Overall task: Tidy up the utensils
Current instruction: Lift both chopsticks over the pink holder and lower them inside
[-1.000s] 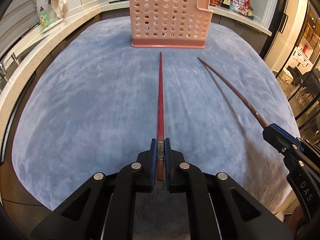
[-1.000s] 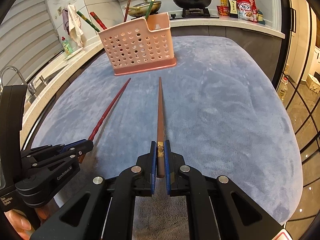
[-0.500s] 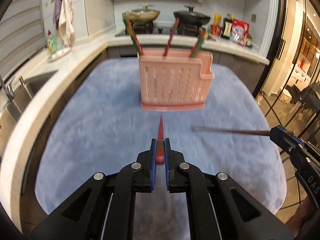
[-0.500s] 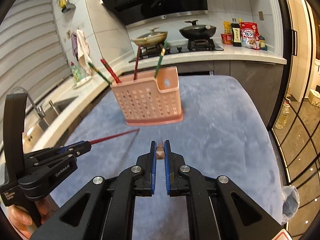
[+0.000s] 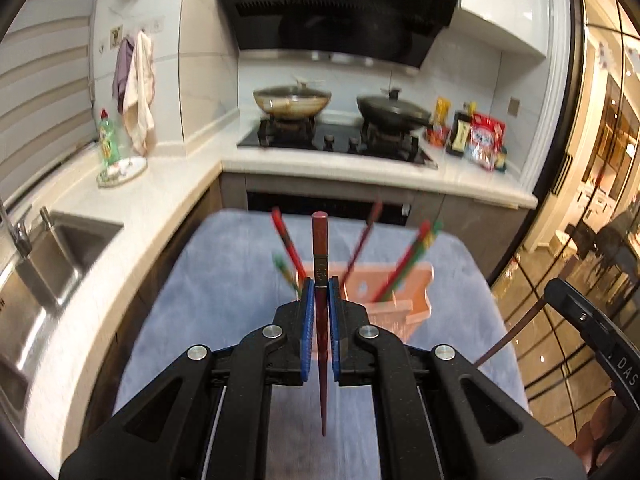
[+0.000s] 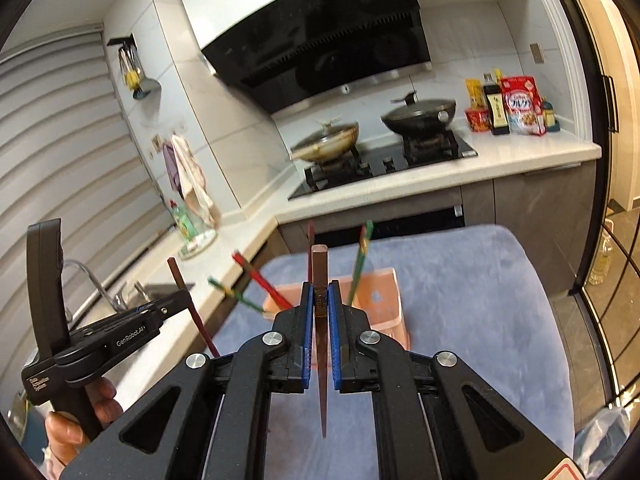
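The pink basket (image 5: 404, 296) is motion-blurred and partly hidden behind the tongs.

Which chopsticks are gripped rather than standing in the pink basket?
The dark red chopstick in the left gripper and the brown chopstick in the right gripper.

Blue cloth table (image 6: 472, 304); pink holder (image 6: 386, 300) on it.

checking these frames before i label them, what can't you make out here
- Pink basket, left wrist view: motion blur, and the left gripper covers its near wall, so its compartments can't be told.
- Chopsticks in the basket, right wrist view: smeared; their patterns are unreadable.
- Brown chopstick in the right gripper: its tip blends into the blurred blue cloth.
- Right gripper, left wrist view: cut off by the edge.
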Demonstrator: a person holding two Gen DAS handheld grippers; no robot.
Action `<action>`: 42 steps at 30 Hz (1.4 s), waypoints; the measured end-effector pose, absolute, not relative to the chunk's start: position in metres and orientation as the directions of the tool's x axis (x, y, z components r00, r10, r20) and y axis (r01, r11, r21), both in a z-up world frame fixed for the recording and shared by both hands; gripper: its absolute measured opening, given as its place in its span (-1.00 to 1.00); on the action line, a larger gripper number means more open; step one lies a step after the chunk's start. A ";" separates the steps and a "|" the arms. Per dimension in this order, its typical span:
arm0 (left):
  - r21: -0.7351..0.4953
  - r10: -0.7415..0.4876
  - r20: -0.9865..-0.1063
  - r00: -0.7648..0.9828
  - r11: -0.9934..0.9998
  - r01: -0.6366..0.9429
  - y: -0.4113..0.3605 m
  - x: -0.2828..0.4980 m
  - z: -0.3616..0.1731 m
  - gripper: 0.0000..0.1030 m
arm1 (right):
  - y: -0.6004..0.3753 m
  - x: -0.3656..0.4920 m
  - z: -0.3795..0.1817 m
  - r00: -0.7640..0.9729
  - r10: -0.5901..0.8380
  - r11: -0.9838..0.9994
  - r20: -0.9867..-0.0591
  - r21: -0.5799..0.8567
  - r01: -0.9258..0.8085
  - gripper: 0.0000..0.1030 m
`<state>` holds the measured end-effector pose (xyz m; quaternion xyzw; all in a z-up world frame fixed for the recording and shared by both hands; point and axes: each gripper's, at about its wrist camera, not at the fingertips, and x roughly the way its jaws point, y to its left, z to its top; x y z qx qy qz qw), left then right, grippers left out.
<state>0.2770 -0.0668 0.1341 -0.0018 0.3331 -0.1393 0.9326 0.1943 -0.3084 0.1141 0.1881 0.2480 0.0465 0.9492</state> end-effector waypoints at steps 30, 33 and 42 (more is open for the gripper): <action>-0.115 -0.265 -0.563 0.783 0.963 0.243 -0.092 0.376 0.149 -0.87 | -0.323 0.324 0.102 0.883 0.155 0.905 -0.444 0.423 0.054 -0.86; -0.116 -0.266 -0.574 0.774 0.963 0.245 -0.094 0.377 0.140 -0.87 | -0.320 0.326 0.094 0.874 0.160 0.905 -0.458 0.422 0.055 -0.86; -0.114 -0.268 -0.586 0.765 0.961 0.250 -0.097 0.374 0.129 -0.87 | -0.317 0.327 0.083 0.864 0.168 0.905 -0.475 0.421 0.055 -0.86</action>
